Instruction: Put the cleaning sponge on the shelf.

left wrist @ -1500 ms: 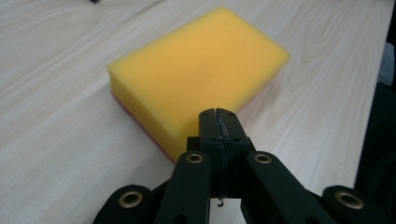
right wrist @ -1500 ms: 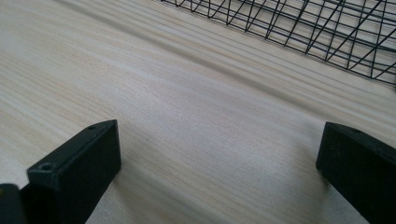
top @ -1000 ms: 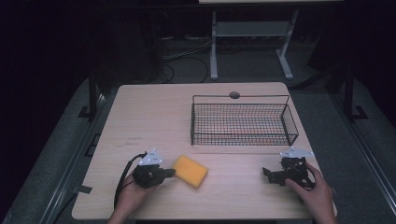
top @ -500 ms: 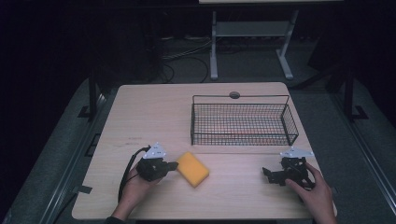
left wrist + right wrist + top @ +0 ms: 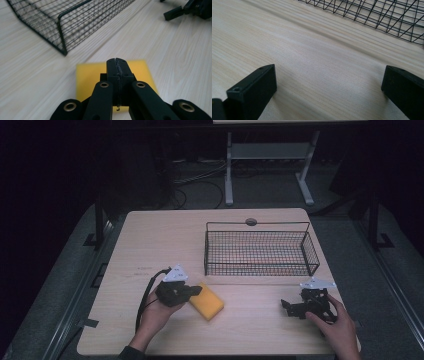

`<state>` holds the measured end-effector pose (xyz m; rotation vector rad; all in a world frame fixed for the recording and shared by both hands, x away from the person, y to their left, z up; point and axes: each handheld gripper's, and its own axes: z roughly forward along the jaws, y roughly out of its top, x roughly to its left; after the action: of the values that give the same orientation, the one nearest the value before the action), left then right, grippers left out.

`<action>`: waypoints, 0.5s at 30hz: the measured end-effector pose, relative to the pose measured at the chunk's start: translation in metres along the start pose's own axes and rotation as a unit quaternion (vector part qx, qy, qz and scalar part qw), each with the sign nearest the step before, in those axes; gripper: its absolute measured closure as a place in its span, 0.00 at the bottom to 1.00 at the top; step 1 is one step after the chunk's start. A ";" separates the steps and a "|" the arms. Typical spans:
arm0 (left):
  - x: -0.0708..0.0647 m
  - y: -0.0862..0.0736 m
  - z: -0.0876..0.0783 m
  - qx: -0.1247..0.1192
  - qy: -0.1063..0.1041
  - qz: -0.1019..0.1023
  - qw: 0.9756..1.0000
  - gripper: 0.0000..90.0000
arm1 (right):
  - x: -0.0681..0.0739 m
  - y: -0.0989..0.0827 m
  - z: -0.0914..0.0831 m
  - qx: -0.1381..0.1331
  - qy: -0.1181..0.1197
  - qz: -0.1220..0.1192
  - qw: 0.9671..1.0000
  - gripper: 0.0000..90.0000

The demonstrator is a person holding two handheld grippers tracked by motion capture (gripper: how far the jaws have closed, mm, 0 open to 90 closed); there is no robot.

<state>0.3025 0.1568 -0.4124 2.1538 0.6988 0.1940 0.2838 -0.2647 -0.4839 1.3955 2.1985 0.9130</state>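
Sponge (image 5: pixel 87 77) lies under closed left gripper (image 5: pixel 117 63); right gripper (image 5: pixel 329 82) gapes.

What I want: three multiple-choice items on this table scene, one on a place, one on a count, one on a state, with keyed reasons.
1. Where does the yellow rectangular sponge lie?
A. on the light wooden table, in front of the black wire basket
B. inside the basket
C. on the floor

2. How many things are in the basket?
A. two
B. one
C. none

3. How do the left gripper jaws stand?
A. wide apart
B. shut, nothing between them
C. clamped on the sponge

Key: 1 A, the sponge rests on bare wood outside the mesh; 2 C, only table shows through the wires; 3 B, the jaws meet above the sponge.
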 end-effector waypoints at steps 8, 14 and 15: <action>-0.009 0.017 0.029 0.011 -0.020 0.013 1.000 1.00 | 0.000 0.000 0.000 0.000 0.000 0.000 1.000 0.00; -0.019 0.022 0.048 0.022 -0.034 0.020 0.999 1.00 | 0.000 0.000 0.000 0.000 0.000 0.000 1.000 0.00; -0.020 0.023 0.052 0.027 -0.037 0.024 0.999 1.00 | 0.000 0.000 0.000 0.000 0.000 0.000 1.000 0.00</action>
<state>0.3141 0.0992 -0.4256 2.2180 0.6175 0.1215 0.2838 -0.2647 -0.4839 1.3952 2.1985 0.9128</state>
